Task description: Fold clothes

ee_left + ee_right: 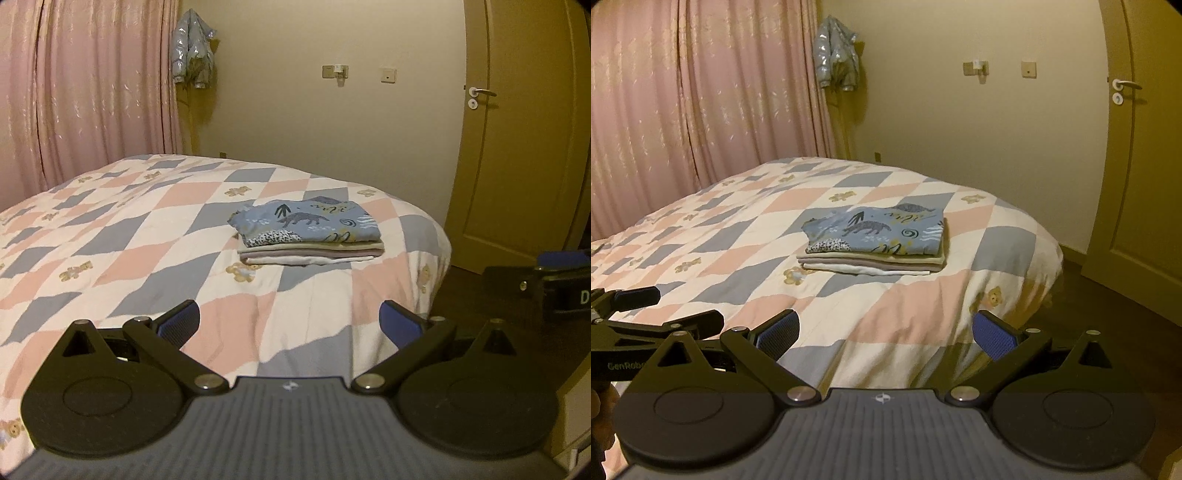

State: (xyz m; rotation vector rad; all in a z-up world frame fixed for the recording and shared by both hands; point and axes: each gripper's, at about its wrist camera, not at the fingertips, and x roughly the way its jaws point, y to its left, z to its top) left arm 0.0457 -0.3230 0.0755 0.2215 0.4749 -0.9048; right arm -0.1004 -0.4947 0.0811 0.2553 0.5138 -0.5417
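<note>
A stack of folded clothes [308, 234] lies on the bed, topped by a blue garment with an animal print; it also shows in the right wrist view [873, 242]. My left gripper [290, 323] is open and empty, held back over the near edge of the bed, well short of the stack. My right gripper [886, 334] is open and empty too, at the bed's near edge. The right gripper shows at the right edge of the left wrist view [554, 288], and the left gripper shows at the left edge of the right wrist view [635, 314].
The bed has a quilt [129, 236] with pink, grey and white diamonds. Pink curtains [85, 92] hang behind it. A silver-blue jacket [192, 51] hangs on the wall. A door [517, 129] stands at the right, with floor beside the bed.
</note>
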